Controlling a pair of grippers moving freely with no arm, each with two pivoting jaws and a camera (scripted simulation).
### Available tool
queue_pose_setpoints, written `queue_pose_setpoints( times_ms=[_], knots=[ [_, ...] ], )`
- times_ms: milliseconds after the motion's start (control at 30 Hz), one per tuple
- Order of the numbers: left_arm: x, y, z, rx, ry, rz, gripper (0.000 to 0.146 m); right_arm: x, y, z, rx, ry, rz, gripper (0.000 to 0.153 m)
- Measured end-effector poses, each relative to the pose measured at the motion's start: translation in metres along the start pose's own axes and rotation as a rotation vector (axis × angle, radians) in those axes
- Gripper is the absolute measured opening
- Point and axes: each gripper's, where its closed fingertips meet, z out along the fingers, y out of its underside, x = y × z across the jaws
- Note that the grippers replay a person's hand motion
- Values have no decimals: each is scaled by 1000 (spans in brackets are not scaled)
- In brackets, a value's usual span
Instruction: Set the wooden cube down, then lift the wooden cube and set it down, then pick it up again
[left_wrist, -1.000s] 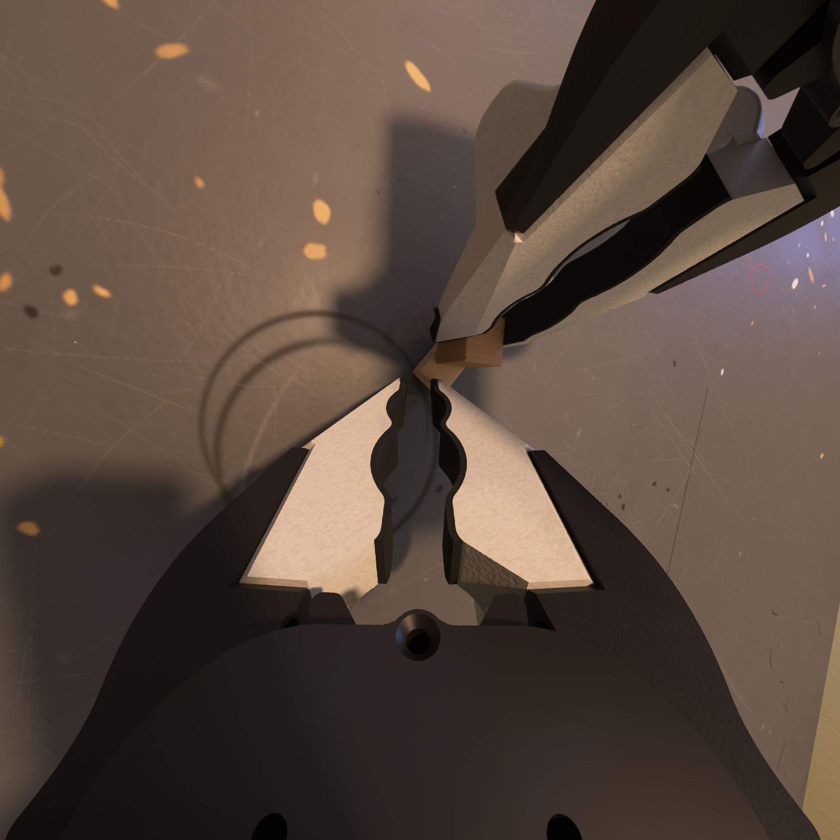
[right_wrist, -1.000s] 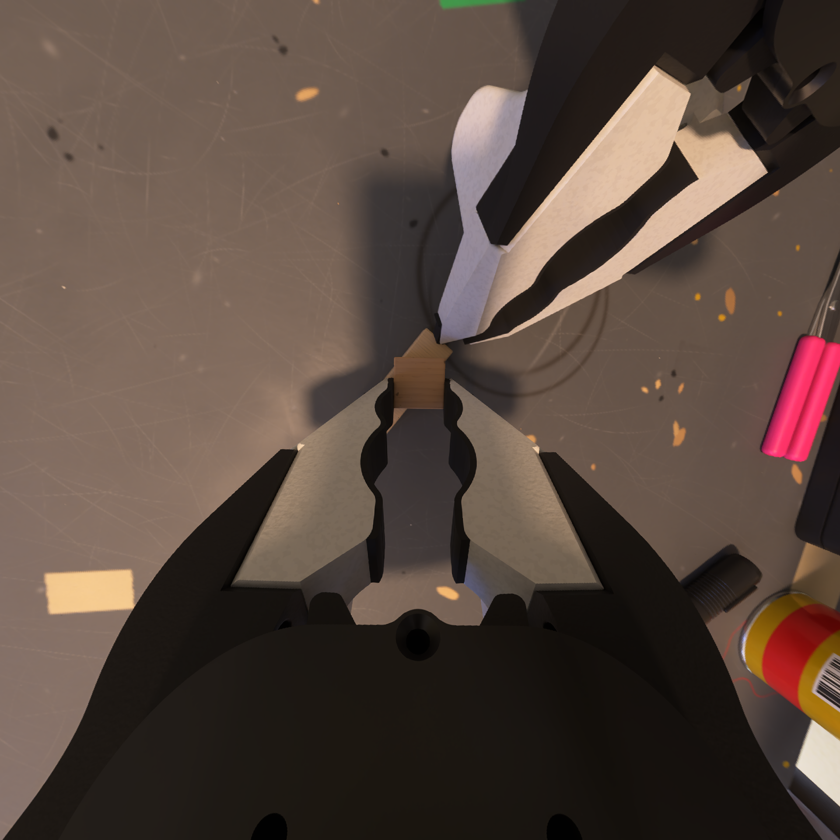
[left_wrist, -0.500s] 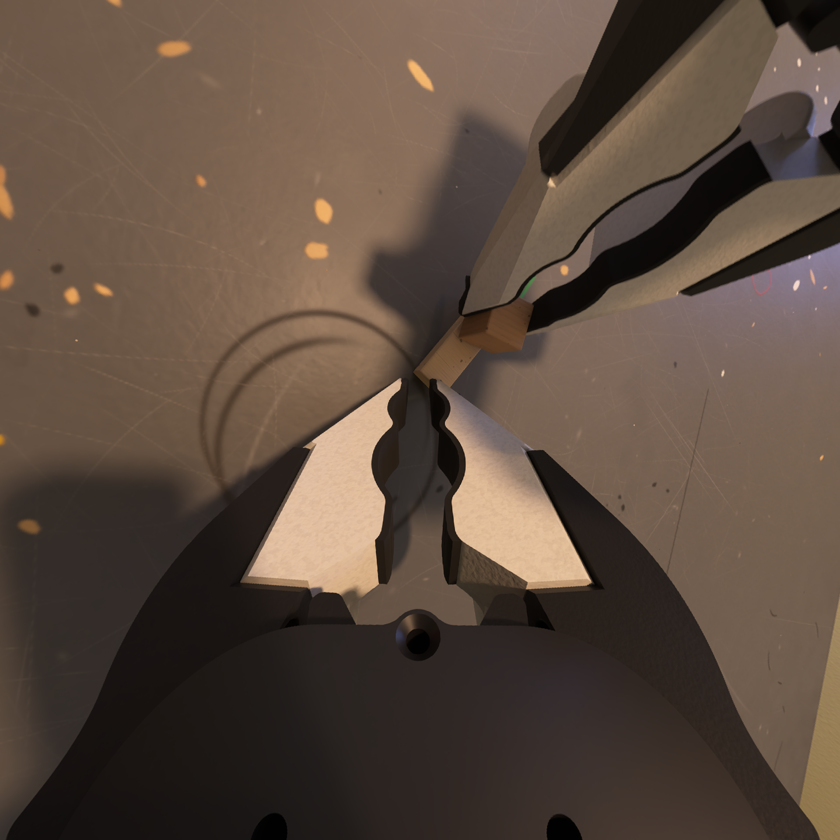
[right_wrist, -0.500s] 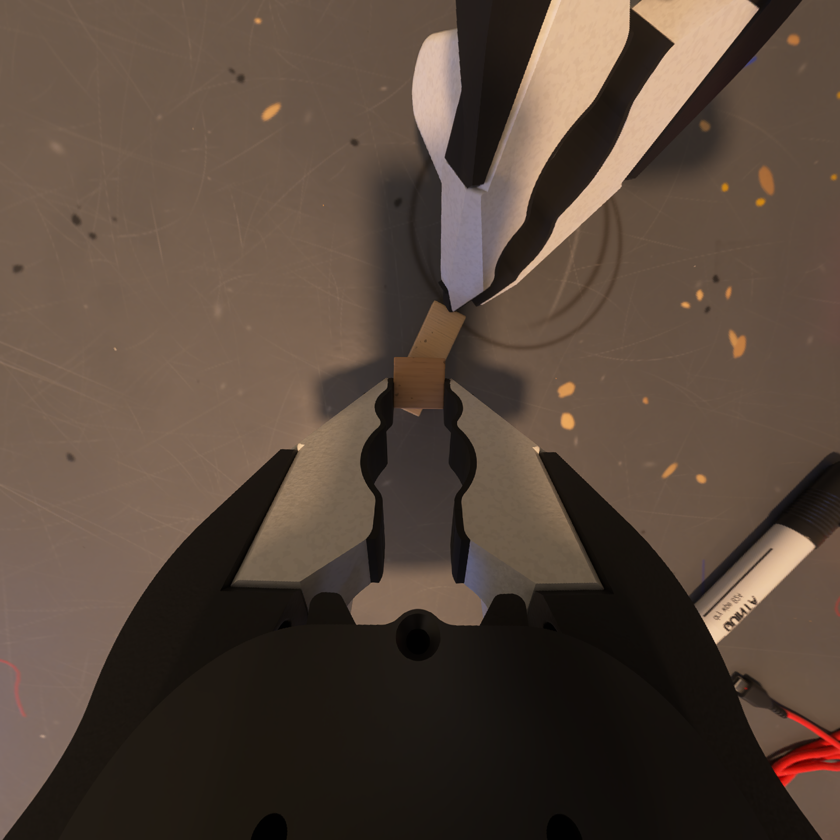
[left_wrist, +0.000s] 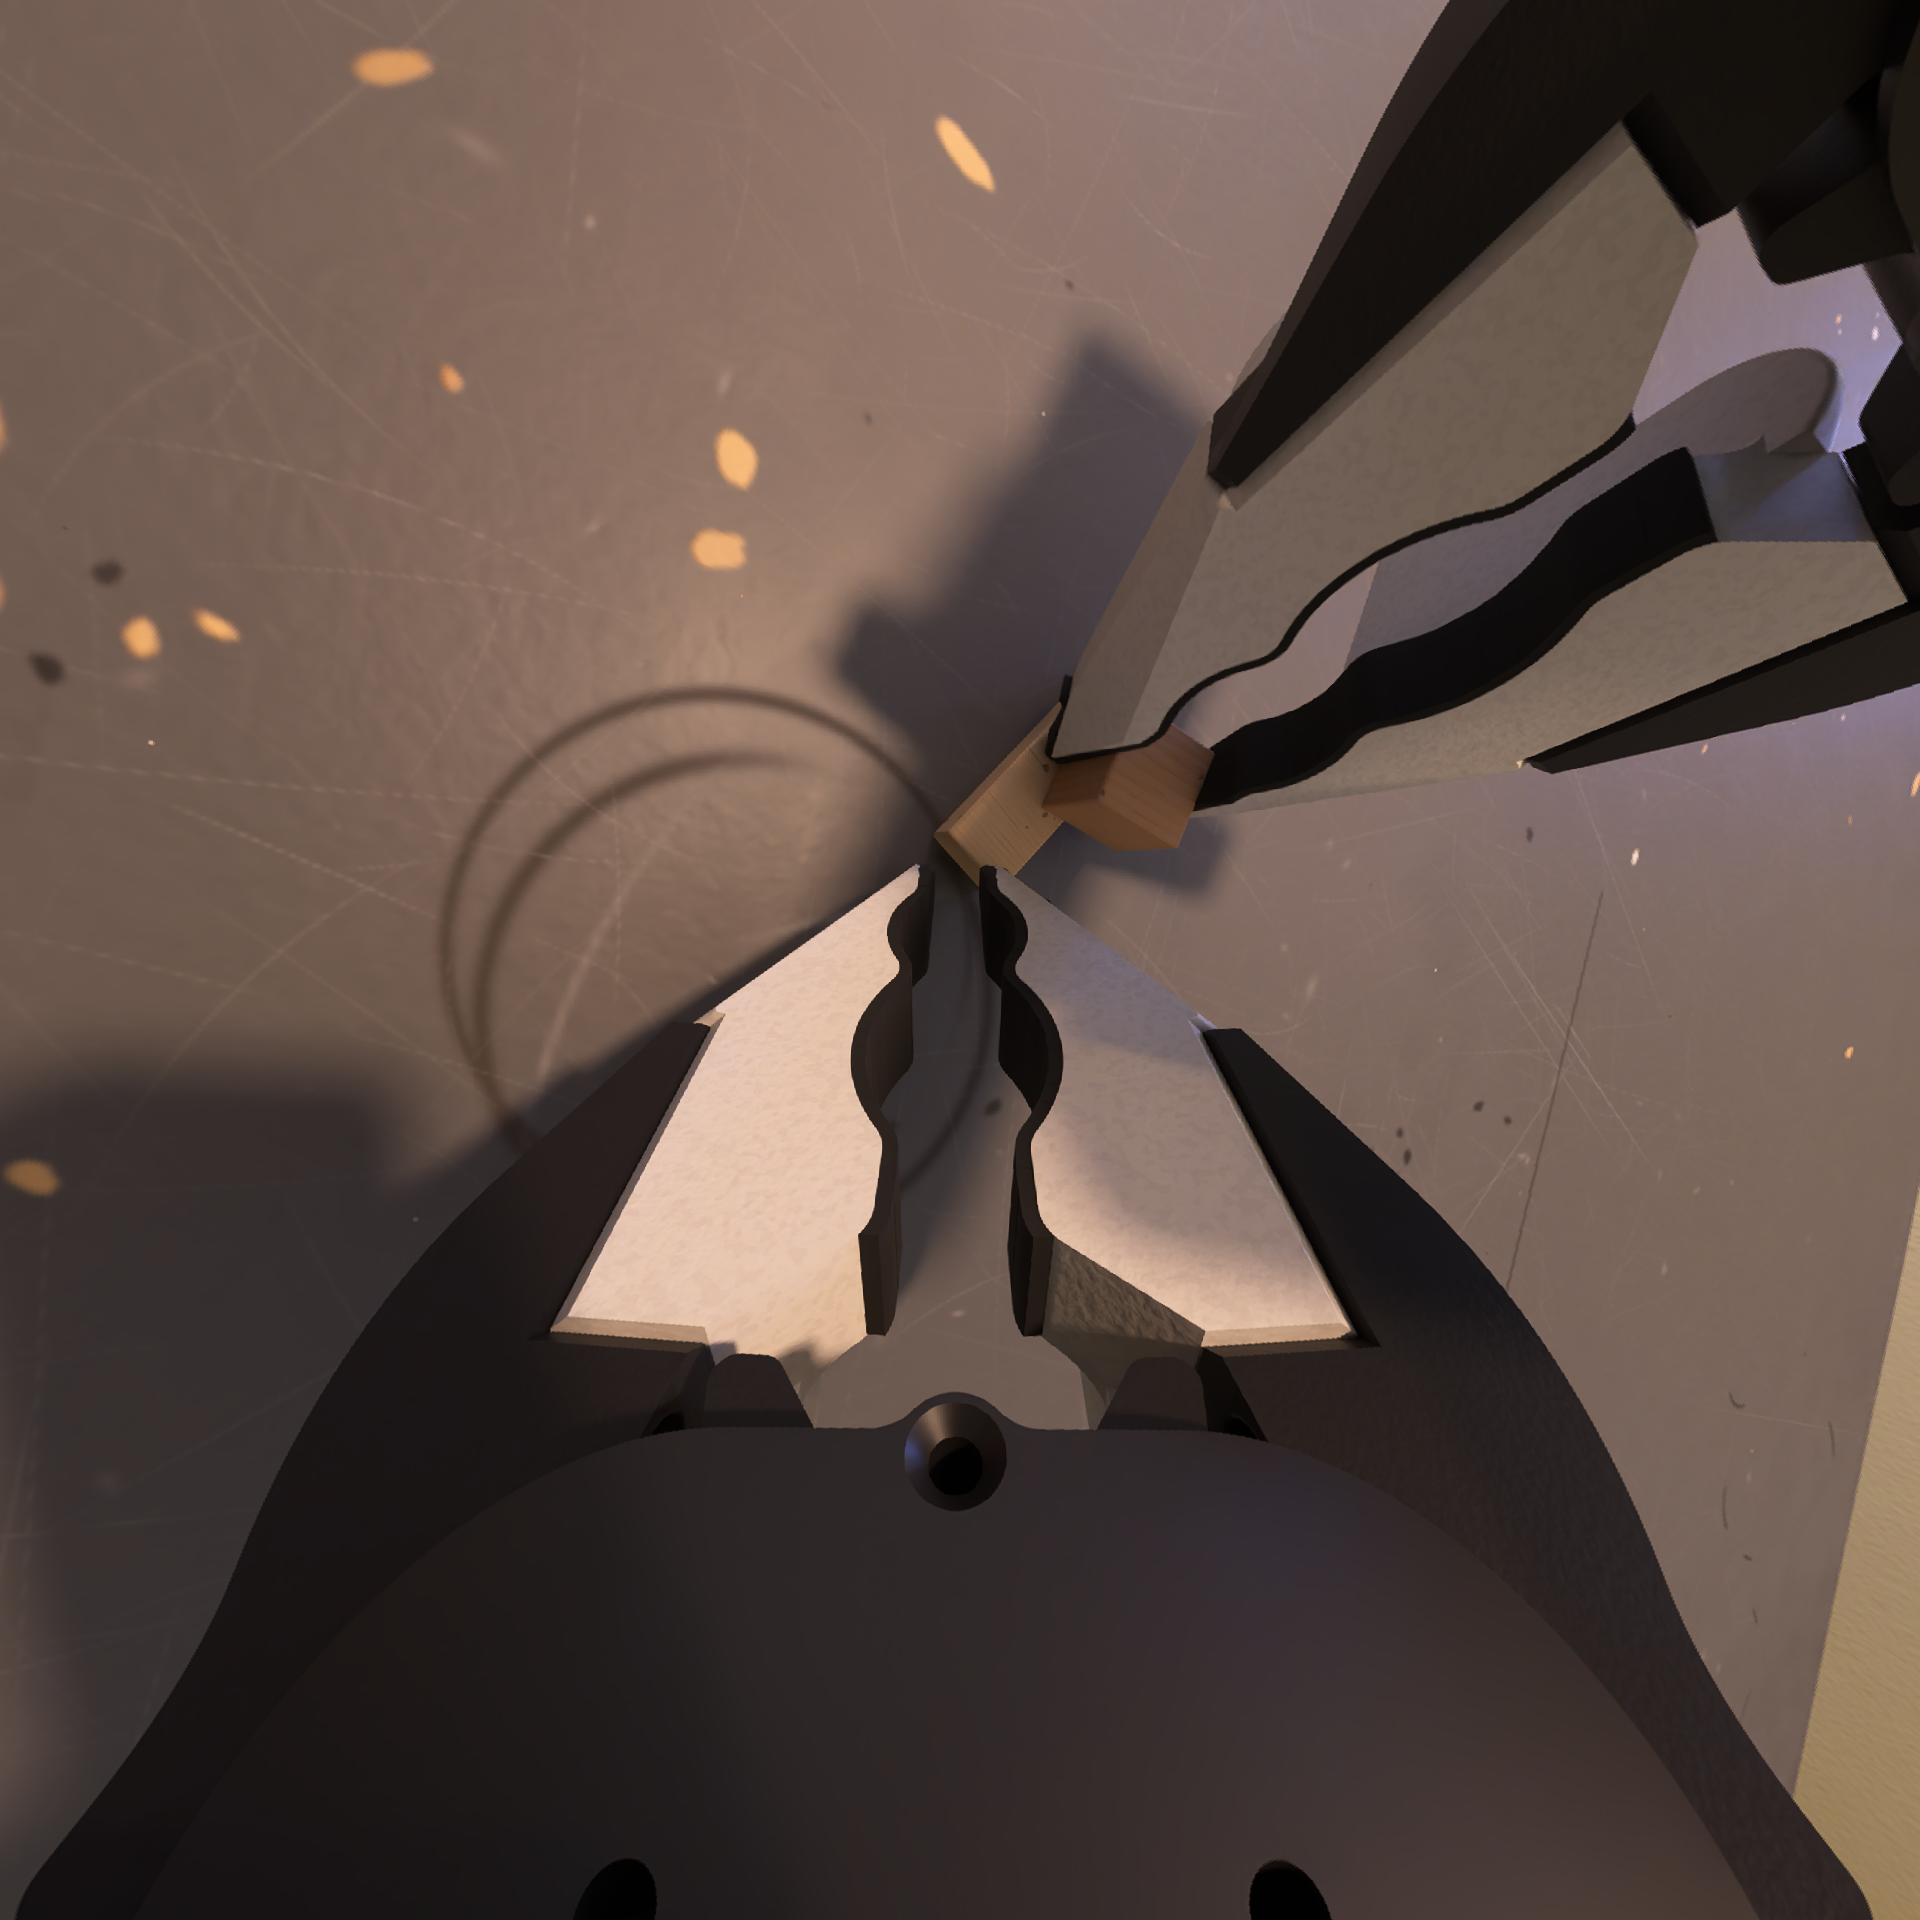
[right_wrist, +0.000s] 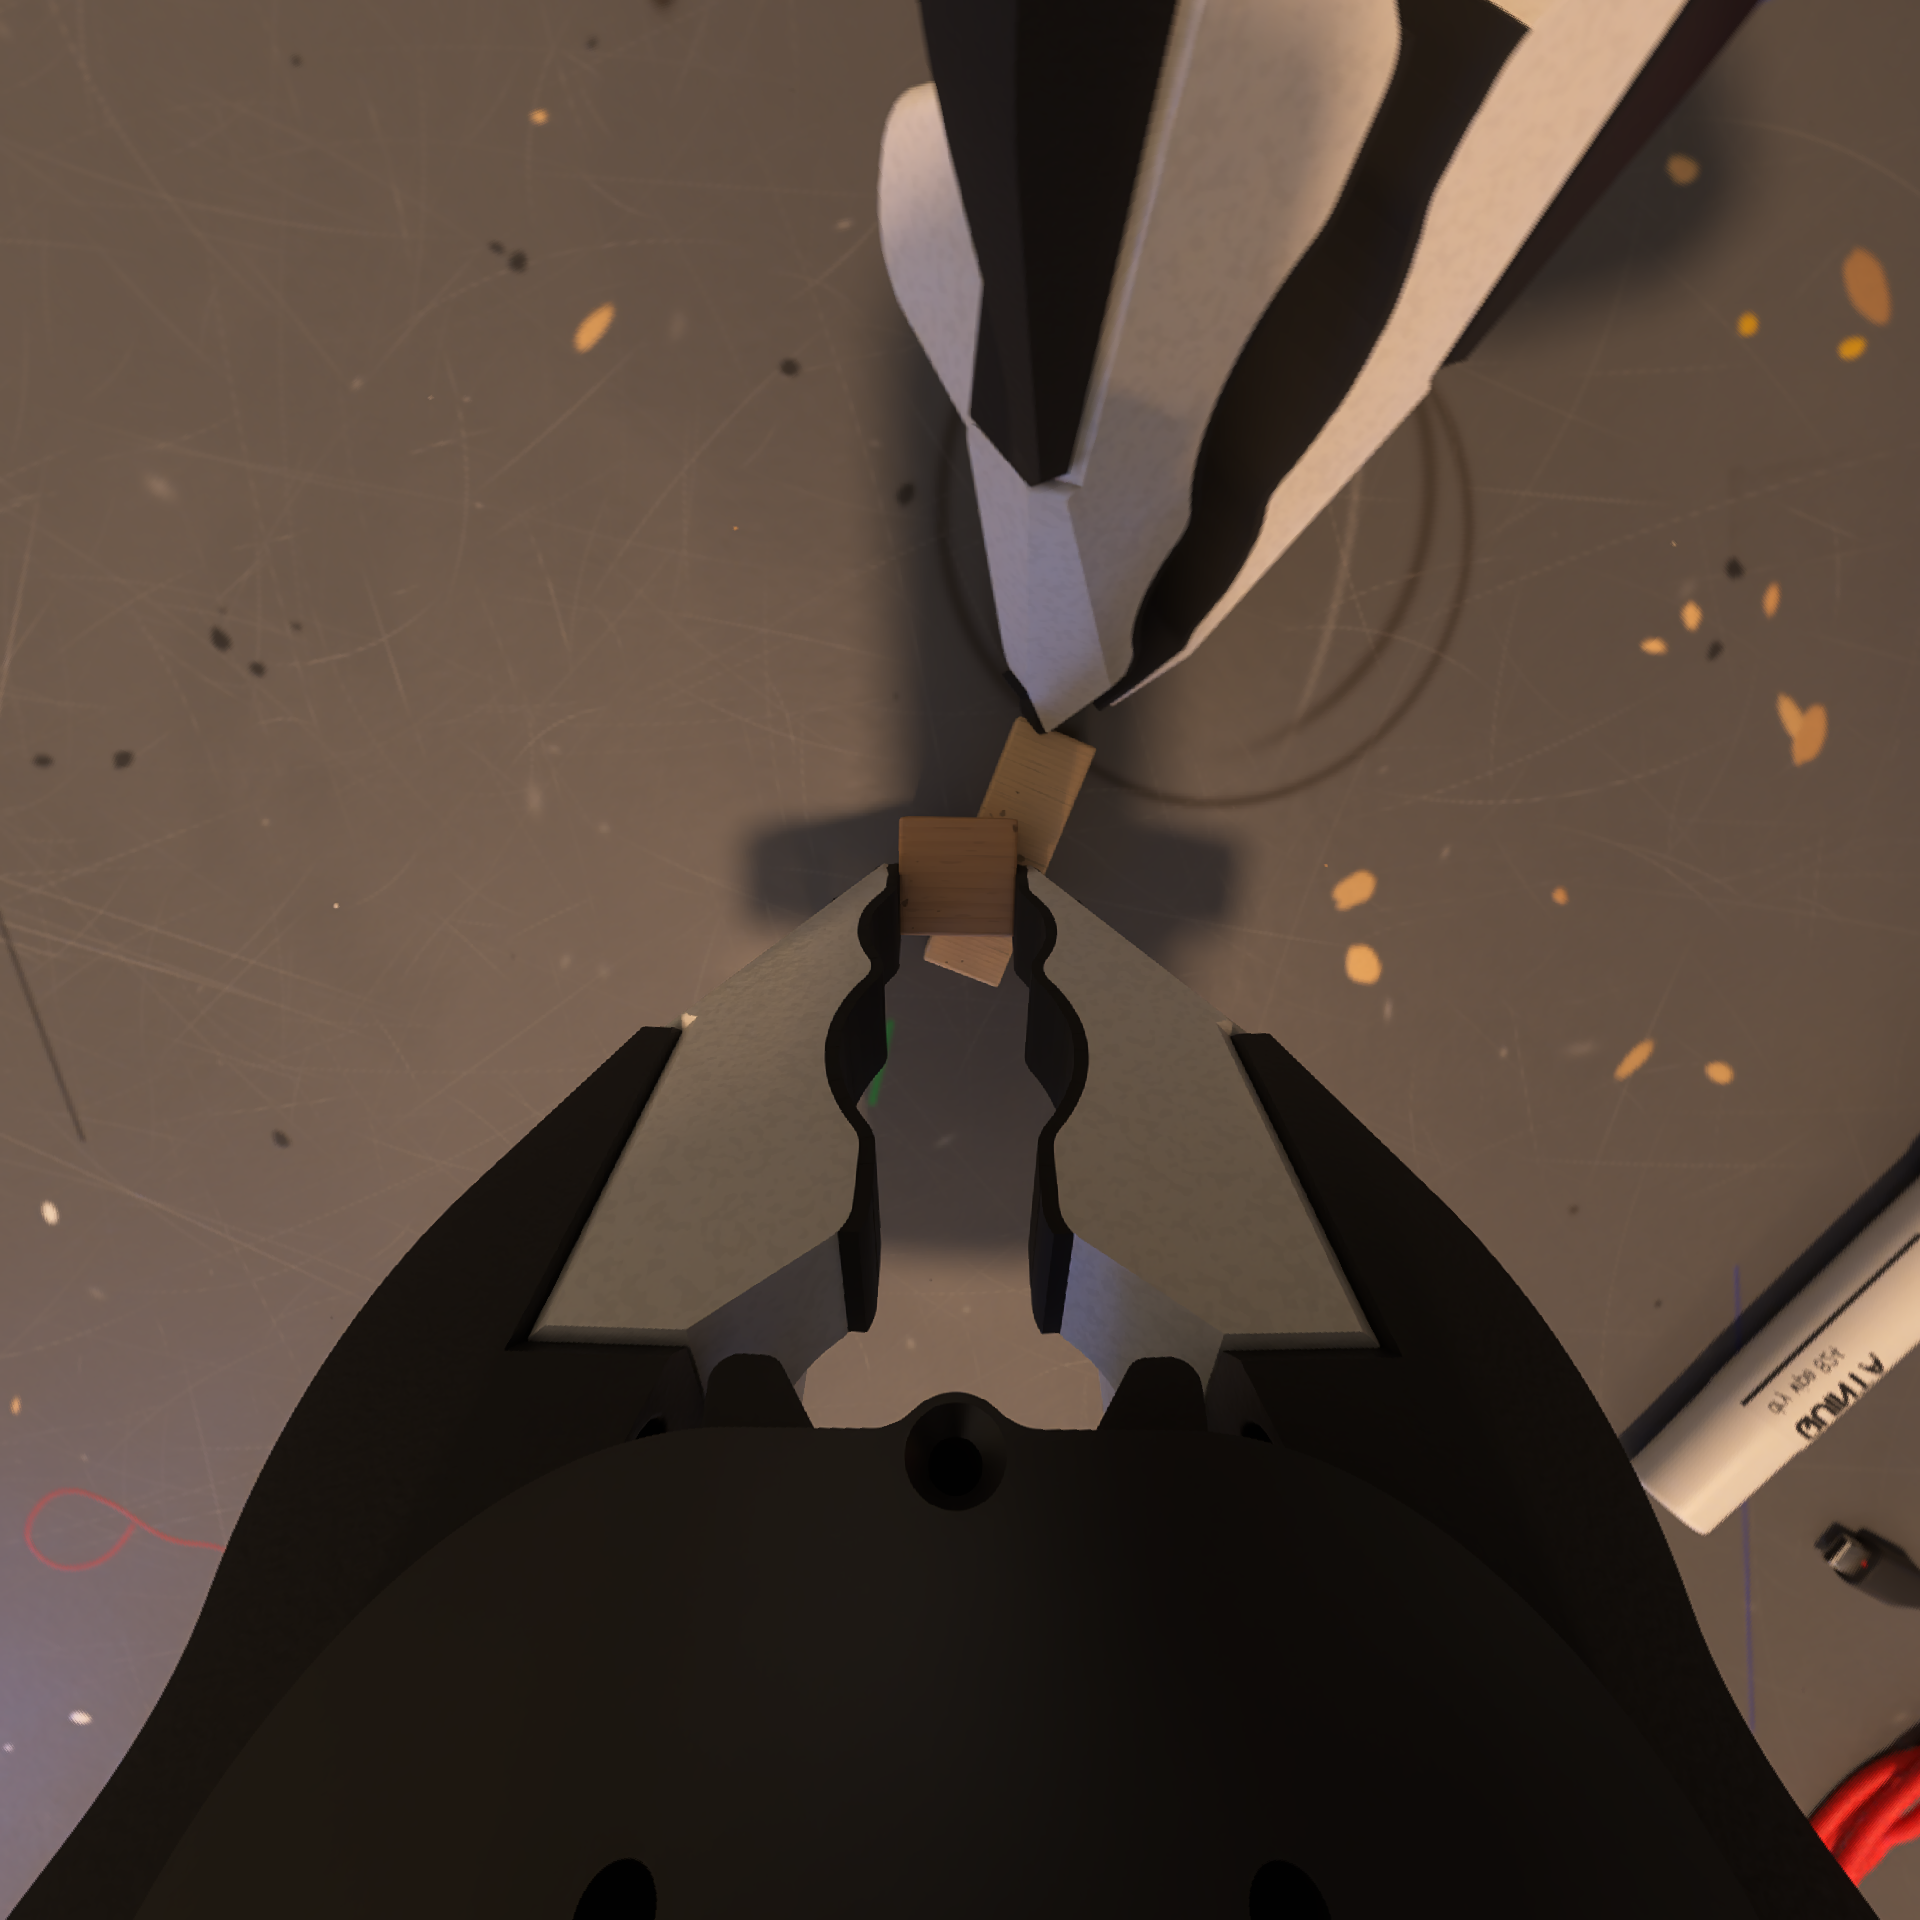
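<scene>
My right gripper (right_wrist: 956, 883) is shut on the small wooden cube (right_wrist: 954, 871), pinched between its fingertips above the grey-brown table (right_wrist: 416, 623). In the left wrist view the cube (left_wrist: 1127, 795) shows at the tips of the right gripper (left_wrist: 1132, 769), which comes in from the upper right. A paler wooden block (right_wrist: 1039, 784) lies behind the cube, partly hidden by it. My left gripper (left_wrist: 956, 878) has its jaws almost together, with its tips at the near end of that pale block (left_wrist: 997, 821). I cannot tell whether it pinches the block.
A white marker (right_wrist: 1787, 1382), a small black connector (right_wrist: 1860, 1558) and red cable (right_wrist: 1870, 1829) lie at the right. A red thread loop (right_wrist: 73, 1527) lies at the left. A dark ring mark (left_wrist: 675, 883) is on the table. A pale strip (left_wrist: 1870, 1507) runs along the right edge.
My right gripper has drawn away from the left gripper with the cube in it, uncovering more of the pale block. The left gripper has not moved.
</scene>
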Motion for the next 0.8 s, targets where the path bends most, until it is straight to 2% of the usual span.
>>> queue_pose_setpoints(
  times_ms=[333,800],
  knots=[
    [1,1,0,-7,-17,-71,8,9,0,-4,63,8,195,21],
    [4,0,2,31,-50,-174,7,8,0,0,55,24,343,21]
  ],
)
